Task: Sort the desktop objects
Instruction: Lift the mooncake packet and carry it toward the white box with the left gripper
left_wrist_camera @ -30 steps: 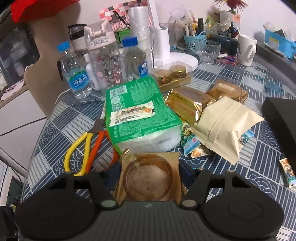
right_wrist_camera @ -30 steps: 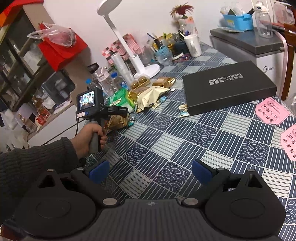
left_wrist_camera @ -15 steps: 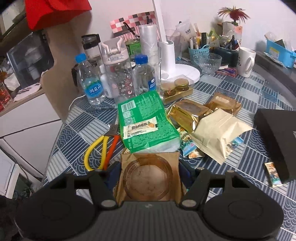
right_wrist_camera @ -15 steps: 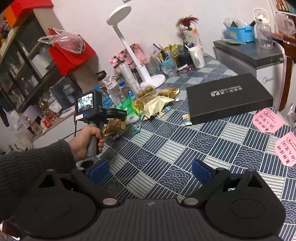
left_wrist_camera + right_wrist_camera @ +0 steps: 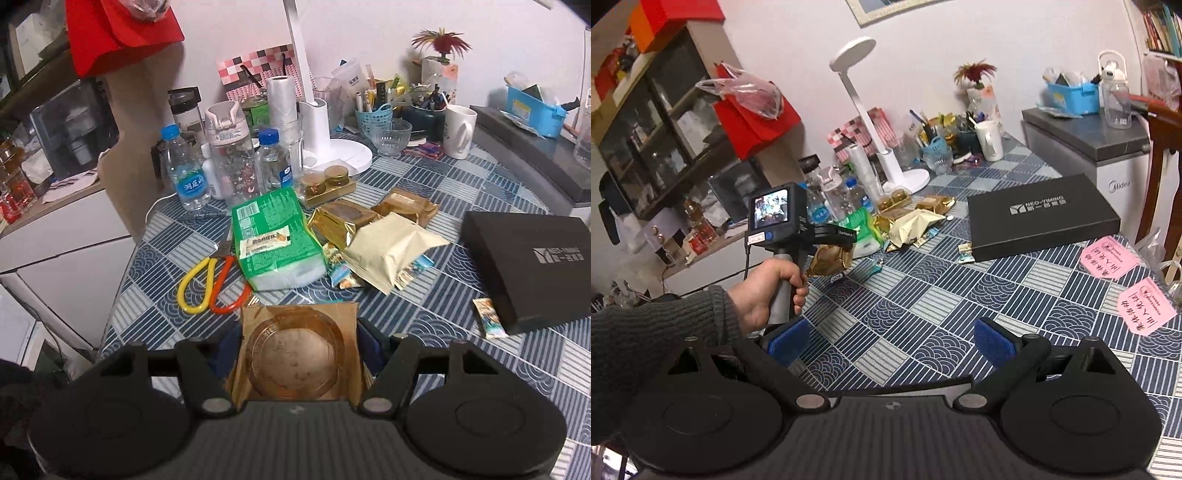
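My left gripper [image 5: 299, 350] is shut on a gold-brown mooncake packet [image 5: 299, 354] and holds it above the table, near the front left edge; the packet also shows in the right wrist view [image 5: 831, 258]. Ahead lie a green tissue pack [image 5: 275, 240] with a snack bar [image 5: 264, 242] on it, yellow and orange scissors [image 5: 214, 284], a cream pouch [image 5: 388, 251] and gold packets [image 5: 340, 221]. My right gripper [image 5: 890, 341] is open and empty above the blue patterned tablecloth [image 5: 923, 295].
A black box [image 5: 524, 266] lies at the right, a small candy [image 5: 489, 317] beside it. Water bottles [image 5: 188, 173], a lamp base [image 5: 336, 155], a glass bowl [image 5: 391, 136] and a white mug [image 5: 458, 131] stand at the back. Pink notes [image 5: 1108, 256] lie at the right.
My left gripper has lifted and drawn back with the mooncake packet, so the table objects look smaller and farther. My right gripper has risen and stays open.
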`<state>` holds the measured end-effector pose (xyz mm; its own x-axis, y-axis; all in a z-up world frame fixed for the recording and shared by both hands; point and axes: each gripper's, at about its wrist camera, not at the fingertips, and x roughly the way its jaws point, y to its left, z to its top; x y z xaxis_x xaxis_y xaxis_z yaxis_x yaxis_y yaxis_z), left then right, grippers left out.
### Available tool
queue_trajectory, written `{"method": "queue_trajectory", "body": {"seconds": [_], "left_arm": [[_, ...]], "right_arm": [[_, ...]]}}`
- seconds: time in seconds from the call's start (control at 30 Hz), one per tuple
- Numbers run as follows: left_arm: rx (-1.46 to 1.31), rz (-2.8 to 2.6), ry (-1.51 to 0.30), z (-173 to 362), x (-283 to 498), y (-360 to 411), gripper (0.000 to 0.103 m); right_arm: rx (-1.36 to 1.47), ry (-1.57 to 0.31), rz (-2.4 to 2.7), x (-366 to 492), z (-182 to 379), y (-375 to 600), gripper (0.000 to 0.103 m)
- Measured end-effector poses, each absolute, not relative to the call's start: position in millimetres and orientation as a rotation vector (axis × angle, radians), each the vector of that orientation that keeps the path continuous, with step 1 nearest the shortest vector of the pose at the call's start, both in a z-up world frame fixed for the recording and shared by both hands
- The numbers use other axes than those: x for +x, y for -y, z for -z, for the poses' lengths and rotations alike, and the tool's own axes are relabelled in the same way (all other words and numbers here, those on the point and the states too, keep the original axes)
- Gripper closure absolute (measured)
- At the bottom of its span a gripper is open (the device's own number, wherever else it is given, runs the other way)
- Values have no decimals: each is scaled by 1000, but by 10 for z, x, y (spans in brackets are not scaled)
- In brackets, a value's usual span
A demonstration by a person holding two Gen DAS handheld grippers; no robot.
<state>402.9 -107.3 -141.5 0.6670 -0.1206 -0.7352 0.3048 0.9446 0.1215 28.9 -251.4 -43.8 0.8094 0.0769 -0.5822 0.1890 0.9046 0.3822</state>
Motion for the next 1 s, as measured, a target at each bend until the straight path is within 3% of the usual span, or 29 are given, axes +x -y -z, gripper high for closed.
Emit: {"method": "queue_trajectory", "body": {"seconds": [1.0], "left_arm": [[244,244,-805,1065,2745,829,24]], "right_arm": [[397,-592,2,-755,96,2169,6]]}}
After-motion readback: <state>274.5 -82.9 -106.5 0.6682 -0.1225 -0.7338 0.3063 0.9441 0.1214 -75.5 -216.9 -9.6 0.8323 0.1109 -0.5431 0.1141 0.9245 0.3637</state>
